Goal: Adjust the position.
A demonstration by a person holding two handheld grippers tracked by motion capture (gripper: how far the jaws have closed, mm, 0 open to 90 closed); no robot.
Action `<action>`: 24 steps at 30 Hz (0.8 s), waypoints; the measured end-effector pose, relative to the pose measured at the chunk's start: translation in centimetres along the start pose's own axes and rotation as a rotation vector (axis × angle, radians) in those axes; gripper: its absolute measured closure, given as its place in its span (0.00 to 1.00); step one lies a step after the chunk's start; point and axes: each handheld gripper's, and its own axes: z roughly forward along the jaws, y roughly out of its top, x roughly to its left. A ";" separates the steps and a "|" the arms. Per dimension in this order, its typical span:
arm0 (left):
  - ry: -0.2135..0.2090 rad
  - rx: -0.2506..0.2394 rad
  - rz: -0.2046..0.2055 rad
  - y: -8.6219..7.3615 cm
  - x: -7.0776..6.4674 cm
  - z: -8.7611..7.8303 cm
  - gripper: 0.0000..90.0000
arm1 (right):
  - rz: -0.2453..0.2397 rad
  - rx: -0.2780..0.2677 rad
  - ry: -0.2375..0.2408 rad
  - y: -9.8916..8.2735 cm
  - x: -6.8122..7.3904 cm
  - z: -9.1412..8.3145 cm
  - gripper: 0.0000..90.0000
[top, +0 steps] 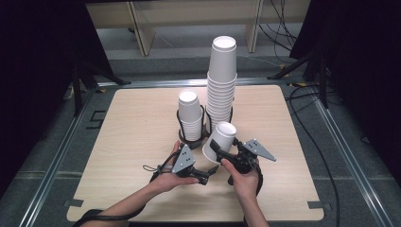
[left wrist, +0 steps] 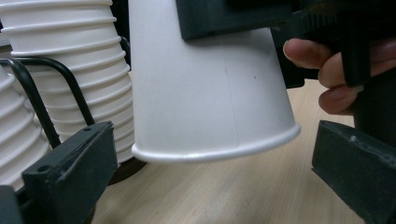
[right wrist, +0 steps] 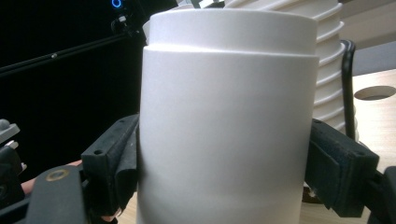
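Left gripper [top: 208, 176] sits low over the counter [top: 137, 127] with its jaws spread apart and nothing pinched, the rim of the cup [top: 220, 140] hanging just ahead of them, between the two tips. That cup is upside down and tilted, clamped by its body in the right gripper [top: 218, 150], pads pressing on both sides. Just beyond both grippers are the short stack [top: 190, 115] in its wire holder [top: 182, 126] and, right of it, the tall stack [top: 222, 78].
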 end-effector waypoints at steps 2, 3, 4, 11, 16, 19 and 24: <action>0.004 0.019 0.001 0.0 0.1 0.0 0.00 | 0.010 0.001 -0.001 -0.1 0.2 0.1 0.22; 0.004 0.012 -0.004 0.0 0.1 0.1 0.00 | -0.010 0.001 0.002 -0.1 0.1 0.1 0.22; 0.005 0.017 -0.001 -0.1 0.1 0.1 0.00 | 0.006 0.004 0.004 -0.2 0.3 0.2 0.22; 0.011 0.025 -0.006 -0.2 0.3 0.4 0.00 | 0.014 0.012 0.024 -0.6 0.6 0.5 0.22; 0.009 0.010 -0.017 -0.2 0.3 0.6 0.00 | 0.008 0.007 0.030 -0.6 0.9 0.7 0.22; 0.014 0.022 -0.024 -0.2 0.4 0.6 0.00 | 0.010 0.009 0.037 -0.7 1.0 0.7 0.22; 0.013 0.014 -0.047 -0.2 0.4 0.9 0.00 | 0.011 0.014 0.042 -0.9 1.1 0.8 0.22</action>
